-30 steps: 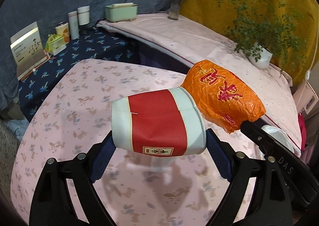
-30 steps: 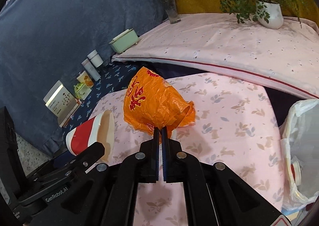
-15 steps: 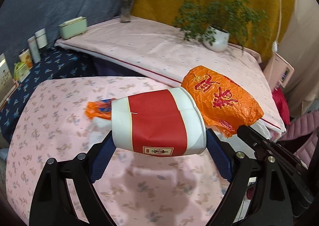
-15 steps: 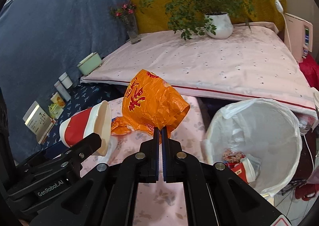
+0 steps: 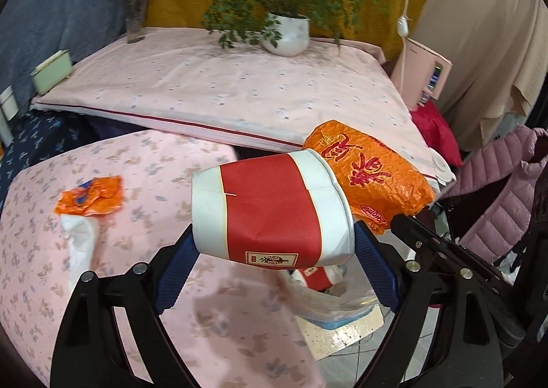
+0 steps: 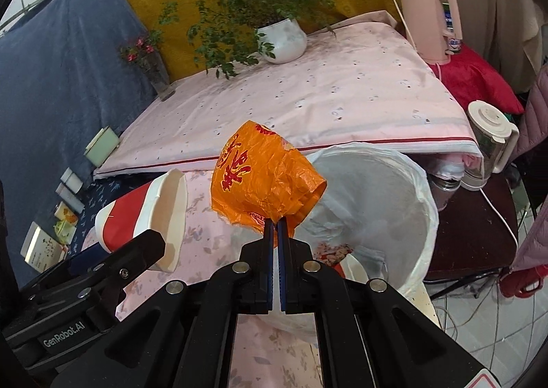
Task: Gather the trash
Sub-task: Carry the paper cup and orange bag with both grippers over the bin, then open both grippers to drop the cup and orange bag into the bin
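Observation:
My left gripper (image 5: 274, 251) is shut on a red and white paper cup (image 5: 270, 210), held sideways between the blue pads; the same cup (image 6: 144, 213) shows at the left of the right wrist view. My right gripper (image 6: 275, 227) is shut on the edge of a crumpled orange plastic wrapper (image 6: 263, 179), which hangs above the near rim of a bin lined with a white bag (image 6: 421, 182). That wrapper (image 5: 370, 175) sits just right of the cup in the left wrist view. Some trash lies inside the bin. A second orange wrapper (image 5: 90, 194) and a white tissue (image 5: 80, 244) lie on the pink floral table (image 5: 212, 329).
Behind stands a bed-like surface with a pink sheet (image 5: 222, 86), a potted plant (image 5: 286, 33) and a flower vase (image 5: 135, 21). A pink appliance (image 6: 431, 21), a blender jug (image 6: 489, 145) and a dark side table (image 6: 476, 227) stand right of the bin. A pink jacket (image 5: 507, 189) hangs at the right.
Both grippers have swept to the right over the table with cup and wrapper still held. The bin has come into view under the orange wrapper; the second wrapper and tissue now show on the table.

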Action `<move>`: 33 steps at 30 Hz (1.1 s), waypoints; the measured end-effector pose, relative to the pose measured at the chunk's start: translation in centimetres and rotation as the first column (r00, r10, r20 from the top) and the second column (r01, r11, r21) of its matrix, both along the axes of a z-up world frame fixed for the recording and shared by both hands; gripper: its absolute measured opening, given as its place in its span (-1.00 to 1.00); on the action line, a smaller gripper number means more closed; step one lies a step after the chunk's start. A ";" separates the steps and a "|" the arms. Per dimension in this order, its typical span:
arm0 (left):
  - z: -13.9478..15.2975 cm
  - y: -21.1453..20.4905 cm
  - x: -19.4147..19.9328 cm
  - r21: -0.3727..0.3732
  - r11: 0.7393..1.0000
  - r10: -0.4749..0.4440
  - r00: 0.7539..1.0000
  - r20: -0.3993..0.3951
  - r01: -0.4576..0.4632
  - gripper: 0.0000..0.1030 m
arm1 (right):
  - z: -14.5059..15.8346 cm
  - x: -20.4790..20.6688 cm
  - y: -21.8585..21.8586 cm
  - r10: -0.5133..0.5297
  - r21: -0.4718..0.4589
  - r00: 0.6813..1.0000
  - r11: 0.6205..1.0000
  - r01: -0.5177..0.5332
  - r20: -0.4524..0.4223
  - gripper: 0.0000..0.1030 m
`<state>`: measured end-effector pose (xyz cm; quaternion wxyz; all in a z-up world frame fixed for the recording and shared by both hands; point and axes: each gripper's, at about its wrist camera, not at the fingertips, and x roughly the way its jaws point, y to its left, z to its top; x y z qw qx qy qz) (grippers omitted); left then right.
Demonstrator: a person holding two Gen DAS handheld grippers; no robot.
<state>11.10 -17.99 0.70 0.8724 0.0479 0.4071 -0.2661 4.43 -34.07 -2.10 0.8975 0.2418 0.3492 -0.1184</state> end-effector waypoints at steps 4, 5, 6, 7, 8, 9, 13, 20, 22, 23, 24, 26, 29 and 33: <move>-0.5 -2.0 -0.2 -0.007 0.999 -0.042 0.999 -0.012 0.042 0.64 | -0.8 -0.9 -2.0 -0.050 -0.005 0.999 0.999 0.050 -0.016 -0.94; -0.7 -2.4 -0.4 -0.008 0.999 -0.050 0.999 -0.015 0.050 0.64 | -0.9 -1.0 -2.4 -0.059 -0.003 0.998 0.998 0.059 -0.019 -0.94; -0.9 -2.7 -0.4 -0.009 0.998 -0.056 0.998 -0.017 0.056 0.64 | -1.2 -1.2 -2.9 -0.069 0.000 0.997 0.998 0.069 -0.023 -0.94; -1.0 -3.1 -0.4 -0.012 0.998 -0.063 0.998 -0.020 0.063 0.64 | -1.4 -1.3 -3.2 -0.076 0.003 0.997 0.997 0.076 -0.025 -0.94; -1.1 -3.4 -0.4 -0.014 0.998 -0.067 0.997 -0.024 0.066 0.64 | -1.5 -1.4 -3.5 -0.081 0.006 0.996 0.997 0.081 -0.028 -0.94; -1.2 -3.7 -0.4 -0.015 0.997 -0.070 0.997 -0.029 0.070 0.64 | -1.6 -1.4 -3.8 -0.084 0.009 0.996 0.996 0.084 -0.030 -0.94; -1.6 -4.5 -0.3 -0.009 0.997 -0.073 0.997 -0.031 0.072 0.68 | -2.0 -1.5 -4.3 -0.089 0.016 0.995 0.996 0.090 -0.032 -0.94; -2.0 -4.1 0.4 -0.005 0.999 -0.048 0.998 -0.033 0.048 0.70 | -2.5 -1.0 -5.1 -0.098 0.024 0.994 0.995 0.099 -0.042 -0.94; -2.1 -3.7 0.7 -0.004 0.999 -0.035 0.999 -0.036 0.035 0.70 | -2.8 -0.8 -5.0 -0.097 0.023 0.994 0.995 0.098 -0.049 -0.94; -2.2 -3.4 0.9 -0.001 1.000 -0.026 0.999 -0.035 0.026 0.70 | -3.0 -0.7 -5.0 -0.094 0.024 0.994 0.995 0.095 -0.053 -0.94; -2.2 -3.1 1.0 0.001 1.000 -0.019 0.999 -0.034 0.019 0.70 | -3.2 -0.5 -4.9 -0.091 0.026 0.994 0.995 0.092 -0.057 -0.93; -2.3 -2.6 1.3 0.005 1.000 -0.003 0.999 -0.032 0.003 0.70 | -3.4 -0.3 -4.7 -0.083 0.029 0.994 0.996 0.085 -0.063 -0.93; -2.6 -1.6 1.7 0.008 1.000 0.022 0.999 -0.035 -0.021 0.70 | -3.8 0.3 -4.2 -0.072 0.030 0.994 0.997 0.074 -0.076 -0.83; -3.0 -0.2 2.0 0.018 0.998 0.055 0.998 -0.031 -0.054 0.70 | -4.2 0.9 -3.2 -0.051 0.017 0.995 0.998 0.053 -0.091 -0.74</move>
